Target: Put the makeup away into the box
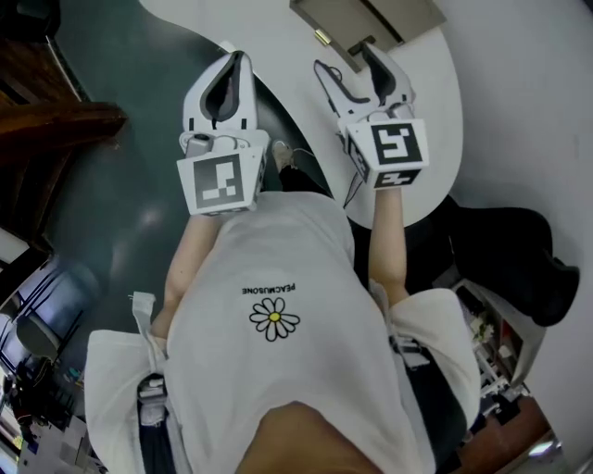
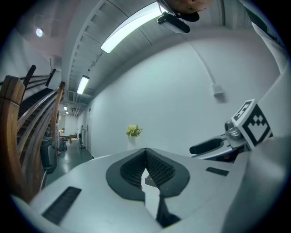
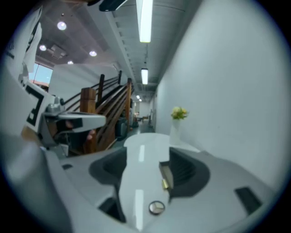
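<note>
Left gripper (image 2: 145,152): I see its fingers closed tip to tip, with nothing between them. Only a sliver of the white desk (image 1: 278,37) shows through the gap lower down.
Right gripper (image 3: 145,154): its fingers are spread wide and hold nothing; bare desk fills the space between them.
Box (image 1: 371,17): grey, on the desk just past the right fingertips in the head view. From the right gripper view its edge, with the gold latch (image 3: 165,183), sits against the inner side of the right-hand finger.
Makeup: all I can pick out is a small round silvery piece (image 3: 157,207). It lies on the desk between the right fingers, near their roots and just beside the latch; I can't tell what it is.
Vase of yellow flowers (image 3: 178,123): well beyond the right fingertips, at the far end of the desk by the white wall.
</note>
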`<control>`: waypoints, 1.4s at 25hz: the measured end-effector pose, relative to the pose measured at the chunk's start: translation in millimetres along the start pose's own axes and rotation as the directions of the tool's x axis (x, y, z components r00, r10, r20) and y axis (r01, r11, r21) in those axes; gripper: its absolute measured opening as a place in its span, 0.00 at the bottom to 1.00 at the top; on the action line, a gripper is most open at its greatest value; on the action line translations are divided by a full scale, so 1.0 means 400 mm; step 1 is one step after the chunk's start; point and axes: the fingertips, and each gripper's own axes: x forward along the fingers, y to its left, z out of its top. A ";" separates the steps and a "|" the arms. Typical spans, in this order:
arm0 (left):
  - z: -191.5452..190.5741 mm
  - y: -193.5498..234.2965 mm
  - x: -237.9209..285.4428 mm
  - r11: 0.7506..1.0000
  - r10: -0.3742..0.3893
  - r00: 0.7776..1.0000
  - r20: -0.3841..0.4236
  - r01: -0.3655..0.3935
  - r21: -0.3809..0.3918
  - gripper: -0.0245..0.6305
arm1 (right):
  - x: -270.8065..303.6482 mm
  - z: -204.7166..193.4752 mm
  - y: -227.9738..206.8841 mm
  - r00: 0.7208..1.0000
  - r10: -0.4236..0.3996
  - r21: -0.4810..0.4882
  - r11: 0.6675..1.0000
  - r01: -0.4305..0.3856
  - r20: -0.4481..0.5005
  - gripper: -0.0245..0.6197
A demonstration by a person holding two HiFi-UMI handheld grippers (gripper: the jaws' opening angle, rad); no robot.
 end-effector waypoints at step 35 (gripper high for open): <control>0.005 0.034 -0.019 1.000 0.015 0.999 0.031 -0.014 -0.020 0.07 | 0.040 -0.271 -0.010 0.955 -0.171 0.239 0.943 0.230 -0.243 0.40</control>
